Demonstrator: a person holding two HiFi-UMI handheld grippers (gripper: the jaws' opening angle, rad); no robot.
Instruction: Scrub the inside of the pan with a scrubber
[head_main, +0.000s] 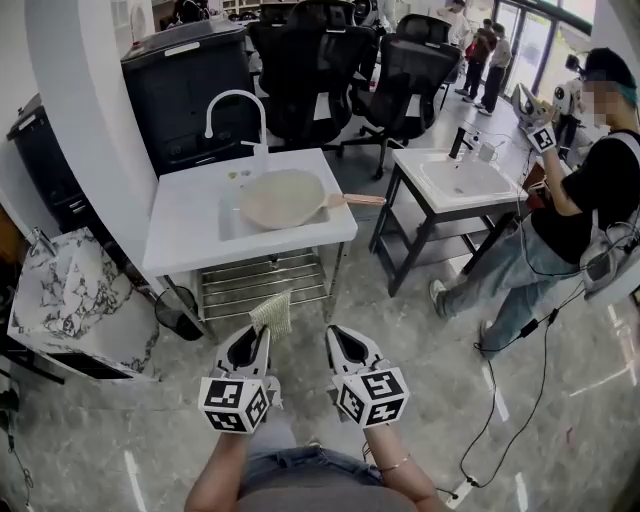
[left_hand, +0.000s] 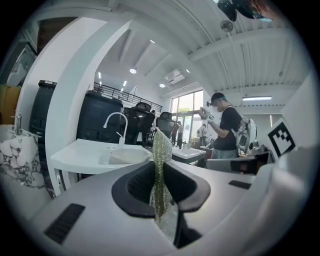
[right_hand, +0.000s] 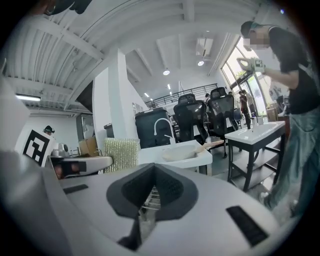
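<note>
In the head view, my left gripper (head_main: 258, 345) is clenched on a pale green mesh scrubber (head_main: 272, 313), which sticks up past the jaw tips toward the white bench (head_main: 190, 225). My right gripper (head_main: 340, 345) hangs just beside it, jaws drawn together, with nothing in them. Both grippers are well short of the bench. The pan (head_main: 283, 198) sits in the bench's sink basin below a white faucet (head_main: 234, 108), and its wooden handle (head_main: 356, 200) points right, over the bench's edge. A wire shelf (head_main: 262, 284) runs under the bench. Off to the right a person (head_main: 585, 195) stands at a second sink bench (head_main: 455, 180), and black office chairs (head_main: 405, 70) stand behind.

In the left gripper view, the scrubber (left_hand: 161, 165) stands upright, edge-on, pinched between the dark pads (left_hand: 134, 189) of the left gripper (left_hand: 160, 192). Beyond it, to the left, the pan (left_hand: 127, 156) rests in the basin under the faucet (left_hand: 115, 123). The person (left_hand: 227, 127) stands farther right.

In the right gripper view, the right gripper (right_hand: 150, 192) has its jaws closed to a thin slit and holds nothing; only the wire shelf shows through the gap. The scrubber (right_hand: 120, 154) appears flat-on at the left, above the left gripper's body (right_hand: 82, 164). The pan (right_hand: 180, 152) lies straight ahead on the bench, its handle (right_hand: 212, 145) pointing right, with the faucet (right_hand: 162, 126) behind it. The person (right_hand: 295, 95) fills the right edge.
</note>
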